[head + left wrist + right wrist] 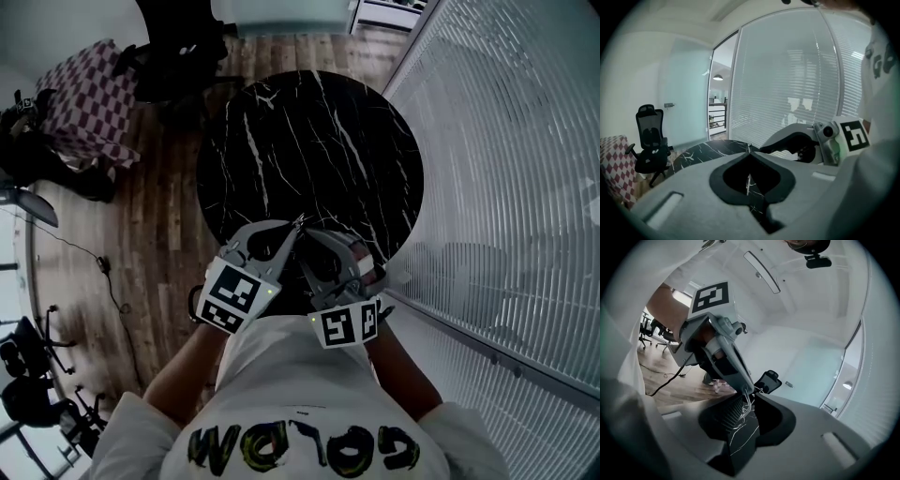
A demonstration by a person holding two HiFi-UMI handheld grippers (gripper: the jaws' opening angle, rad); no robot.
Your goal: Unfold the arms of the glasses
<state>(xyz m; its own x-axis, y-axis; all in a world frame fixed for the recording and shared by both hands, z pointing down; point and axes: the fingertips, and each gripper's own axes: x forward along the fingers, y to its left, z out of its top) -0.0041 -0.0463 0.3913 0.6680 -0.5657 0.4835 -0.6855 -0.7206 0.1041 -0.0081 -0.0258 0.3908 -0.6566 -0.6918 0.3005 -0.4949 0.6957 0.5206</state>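
Both grippers hang above the near edge of a round black marble table, tips meeting. My left gripper is shut, and a thin wire of the glasses pokes out at its tip. In the right gripper view the left gripper's fingertip carries fine pale wires of the glasses. Those wires lie in the narrow gap of my right gripper, whose jaws stand slightly apart without visibly pressing them. Most of the glasses is hidden behind the jaws.
A glass wall with blinds runs along the right. A black office chair and a checked cloth stand beyond the table at the left. A cable lies on the wood floor.
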